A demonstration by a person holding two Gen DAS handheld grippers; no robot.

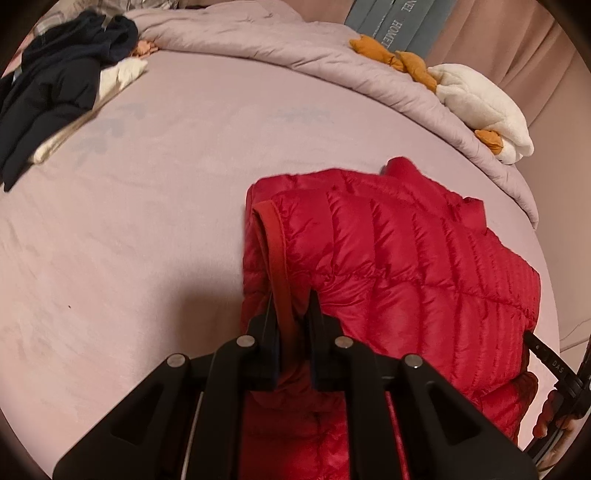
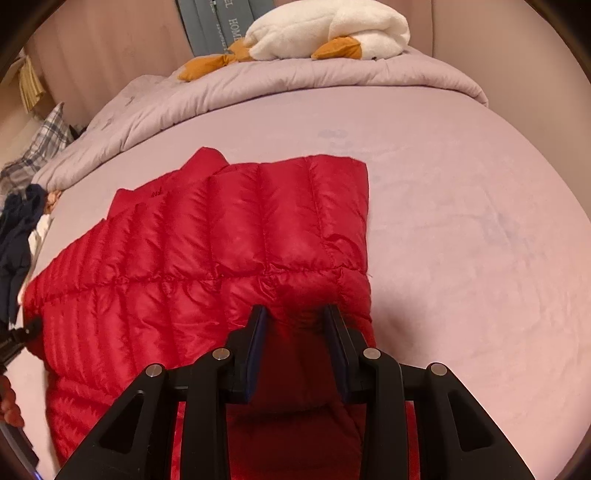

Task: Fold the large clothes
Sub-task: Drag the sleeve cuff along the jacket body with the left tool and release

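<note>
The left gripper [image 1: 291, 310] was clenched on the red puffer jacket [image 1: 399, 258] at its banded edge, the jacket spreading ahead and to its right on the pink bed sheet [image 1: 147, 221]. The right gripper [image 2: 297, 321] pinched a bunched fold of the same jacket's hem, the quilted body lying ahead and leftward.

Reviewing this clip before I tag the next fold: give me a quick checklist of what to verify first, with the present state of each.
1. Left gripper pinching the red jacket at its trimmed edge: ok.
2. Right gripper gripping the jacket's puffy fabric: ok, fabric bunched between the pads.
3. Jacket lying flat on the bed sheet: ok, though its collar sticks up.
4. Dark clothes pile apart from the jacket: ok.
5. Plush toy out of the way on the duvet: ok.
6. Sleeves tucked inside: cannot tell.
</note>
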